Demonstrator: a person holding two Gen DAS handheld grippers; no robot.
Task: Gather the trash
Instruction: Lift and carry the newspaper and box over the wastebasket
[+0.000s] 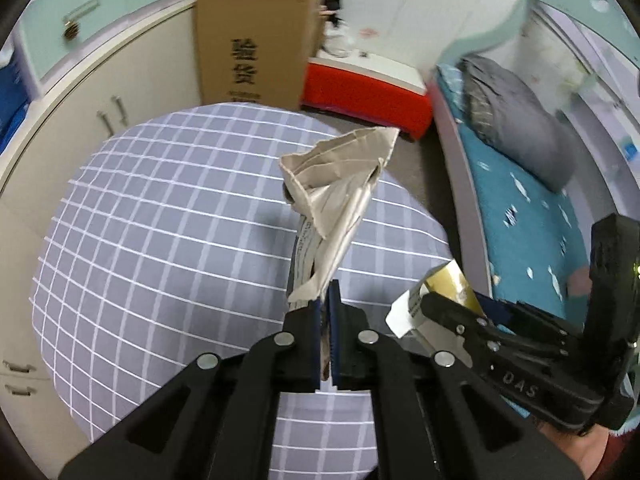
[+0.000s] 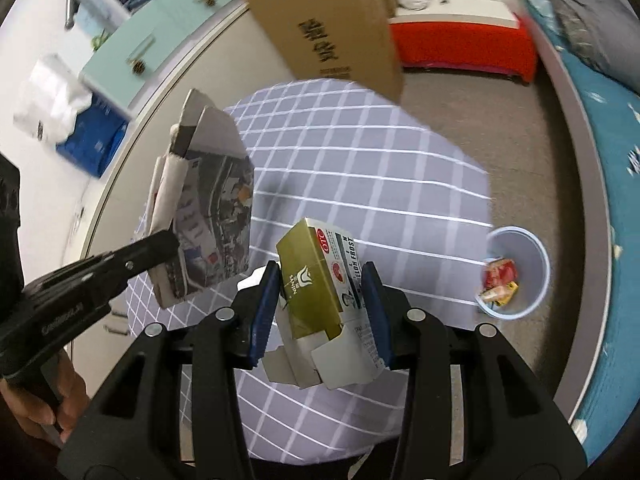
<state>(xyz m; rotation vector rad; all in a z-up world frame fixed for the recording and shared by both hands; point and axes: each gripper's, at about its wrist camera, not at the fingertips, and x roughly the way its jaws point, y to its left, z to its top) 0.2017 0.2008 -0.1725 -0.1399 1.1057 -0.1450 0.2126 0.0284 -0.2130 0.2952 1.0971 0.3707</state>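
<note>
Two grippers hold trash above the checked table (image 1: 160, 240). Left gripper (image 1: 326, 300) pinches a flattened carton (image 1: 336, 184); right gripper (image 2: 320, 276) clamps a gold box (image 2: 316, 280). Wrappers lie in the bin (image 2: 536, 248).

Apparently a home bedroom: bed (image 1: 516, 216), folded quilt (image 1: 516, 120), wardrobe drawers (image 1: 80, 12), carpet (image 2: 460, 128).
</note>
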